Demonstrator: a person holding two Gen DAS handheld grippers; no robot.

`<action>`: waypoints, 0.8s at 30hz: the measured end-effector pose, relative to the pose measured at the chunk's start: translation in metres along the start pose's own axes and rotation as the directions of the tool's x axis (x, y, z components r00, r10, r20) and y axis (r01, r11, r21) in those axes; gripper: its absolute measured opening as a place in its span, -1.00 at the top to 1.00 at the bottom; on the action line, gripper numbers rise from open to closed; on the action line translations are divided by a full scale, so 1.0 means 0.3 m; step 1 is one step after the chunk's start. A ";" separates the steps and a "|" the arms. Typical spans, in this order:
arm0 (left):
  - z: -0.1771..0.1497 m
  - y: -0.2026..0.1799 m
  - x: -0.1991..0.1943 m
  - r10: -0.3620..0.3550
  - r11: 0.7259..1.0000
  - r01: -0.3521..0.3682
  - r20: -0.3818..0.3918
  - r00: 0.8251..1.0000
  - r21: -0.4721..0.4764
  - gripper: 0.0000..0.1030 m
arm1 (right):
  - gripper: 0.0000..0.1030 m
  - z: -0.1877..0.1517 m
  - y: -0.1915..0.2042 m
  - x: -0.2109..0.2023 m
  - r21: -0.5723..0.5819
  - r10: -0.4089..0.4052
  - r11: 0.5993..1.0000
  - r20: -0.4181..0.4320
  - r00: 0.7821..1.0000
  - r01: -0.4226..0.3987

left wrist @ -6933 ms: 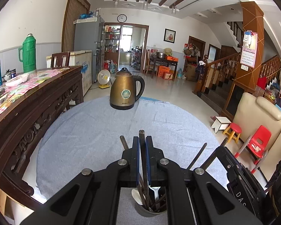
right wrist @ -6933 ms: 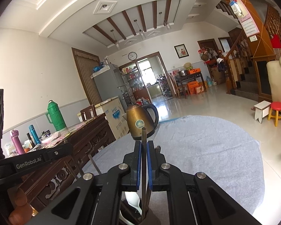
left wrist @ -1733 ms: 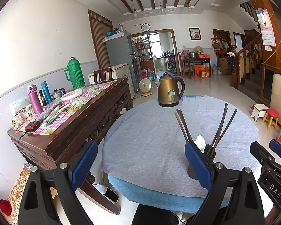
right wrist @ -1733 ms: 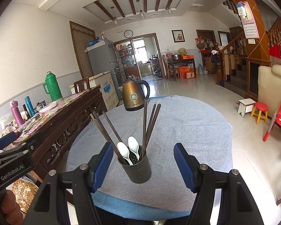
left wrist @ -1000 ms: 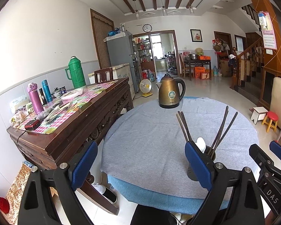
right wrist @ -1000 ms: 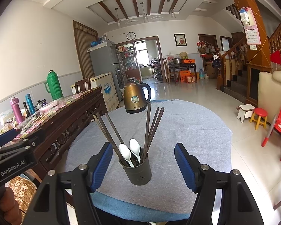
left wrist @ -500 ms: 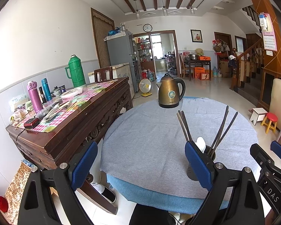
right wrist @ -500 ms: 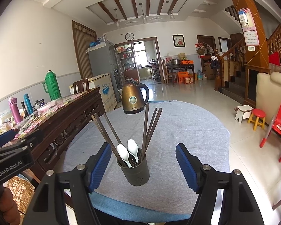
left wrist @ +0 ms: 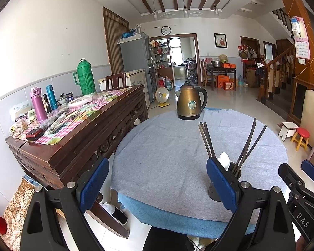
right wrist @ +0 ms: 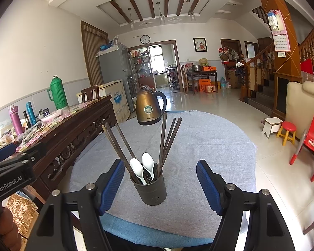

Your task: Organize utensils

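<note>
1. While both tools hang spread wide and empty, the dark round holder [right wrist: 153,190] (small holes in its wall) stands upright near the front edge of the round bench [right wrist: 209,146], on grey felt-like cloth.
2. Right tool [right wrist: 160,186]: ribbed blue pads [right wrist: 112,186] flank the holder, not touching.
3. Left tool [left wrist: 157,185]: holder behind its right pad.
4. Inside: thin dark chopsticks [right wrist: 163,140] fanned out, two glossy white spoons [right wrist: 143,167].
5. Brass-coloured kettle [right wrist: 149,108] at far edge.
</note>
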State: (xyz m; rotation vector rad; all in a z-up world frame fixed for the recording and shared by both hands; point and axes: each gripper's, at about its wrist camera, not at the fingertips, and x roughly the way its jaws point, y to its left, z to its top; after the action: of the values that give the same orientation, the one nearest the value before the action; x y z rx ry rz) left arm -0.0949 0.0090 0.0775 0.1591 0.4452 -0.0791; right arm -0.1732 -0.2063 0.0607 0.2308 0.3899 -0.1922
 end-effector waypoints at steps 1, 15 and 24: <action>-0.004 -0.002 0.000 -0.001 1.000 0.001 -0.001 1.000 -0.002 -0.83 | -0.45 0.000 0.000 0.000 0.000 0.000 1.000 0.000 1.000 0.000; -0.021 -0.001 0.009 0.002 1.000 -0.002 -0.007 1.000 -0.016 -0.83 | -0.45 -0.011 -0.005 -0.009 -0.003 -0.028 1.000 0.010 1.000 0.028; -0.026 0.014 0.004 0.003 0.999 -0.003 -0.015 1.000 -0.032 -0.83 | -0.45 -0.001 0.017 0.003 -0.014 -0.040 0.999 -0.001 0.999 0.040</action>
State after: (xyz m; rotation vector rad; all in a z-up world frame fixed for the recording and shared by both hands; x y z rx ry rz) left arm -0.0966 0.0144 0.0707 0.1290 0.4613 -0.0678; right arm -0.1712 -0.2017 0.0609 0.2090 0.3974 -0.2285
